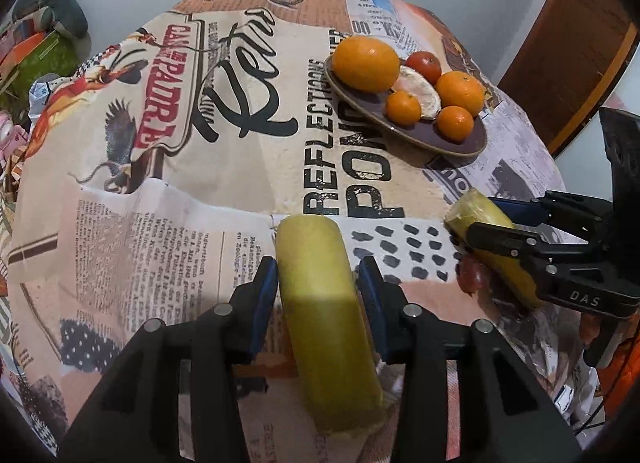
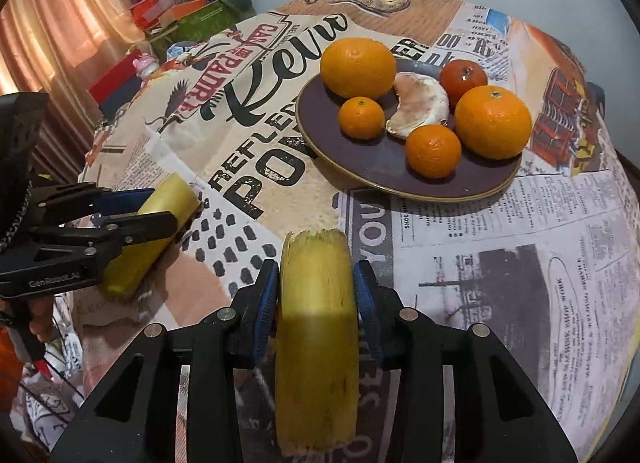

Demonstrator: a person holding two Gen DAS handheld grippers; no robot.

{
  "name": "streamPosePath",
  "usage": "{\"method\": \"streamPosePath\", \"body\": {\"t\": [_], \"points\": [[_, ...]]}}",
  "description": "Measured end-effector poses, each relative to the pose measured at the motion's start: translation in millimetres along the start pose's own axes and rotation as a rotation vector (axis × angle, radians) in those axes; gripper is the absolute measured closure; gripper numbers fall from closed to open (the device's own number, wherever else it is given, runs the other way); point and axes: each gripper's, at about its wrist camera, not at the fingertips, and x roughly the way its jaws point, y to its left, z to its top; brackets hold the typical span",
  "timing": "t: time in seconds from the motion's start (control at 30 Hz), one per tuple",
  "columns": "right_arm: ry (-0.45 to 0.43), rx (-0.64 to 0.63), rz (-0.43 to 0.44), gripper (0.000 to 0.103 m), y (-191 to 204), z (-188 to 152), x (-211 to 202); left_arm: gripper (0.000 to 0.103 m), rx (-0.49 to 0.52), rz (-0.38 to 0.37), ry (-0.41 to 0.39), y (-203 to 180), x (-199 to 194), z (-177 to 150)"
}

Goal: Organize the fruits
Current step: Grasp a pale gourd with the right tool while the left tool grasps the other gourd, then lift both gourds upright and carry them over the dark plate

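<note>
A round table draped in a newspaper-print cloth carries a dark plate of oranges and a peeled citrus segment. Both tools angle steeply downward over the near edge. The left tool has its blue pads pressed narrowly against one yellow banana piece; the right tool, alongside, clamps a second banana piece the same way, short of the plate.

two yellow banana halves, oranges on plate
</note>
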Motion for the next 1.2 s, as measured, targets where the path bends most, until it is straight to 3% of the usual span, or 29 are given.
{"method": "streamPosePath", "body": {"t": [0.1,0.3,0.53,0.8,1.2], "points": [[0.02,-0.001,0.009,0.067,-1,-2,5,0.062,-0.012,-0.004,0.014,2,9,2],[-0.021,0.013,-0.007,0.068,-4,-4,-8,0.065,-0.002,0.004,-0.031,-5,-5,4],[-0.145,0.043,-0.05,0.068,-13,-1,-56,0.066,0.048,0.004,-0.165,-27,-54,12],[-0.277,0.055,-0.101,0.068,-19,8,-105,0.066,0.064,-0.021,-0.259,-46,-84,23],[-0.331,0.071,-0.104,0.068,-25,26,-112,0.066,0.066,-0.036,-0.309,-54,-90,50]]}}
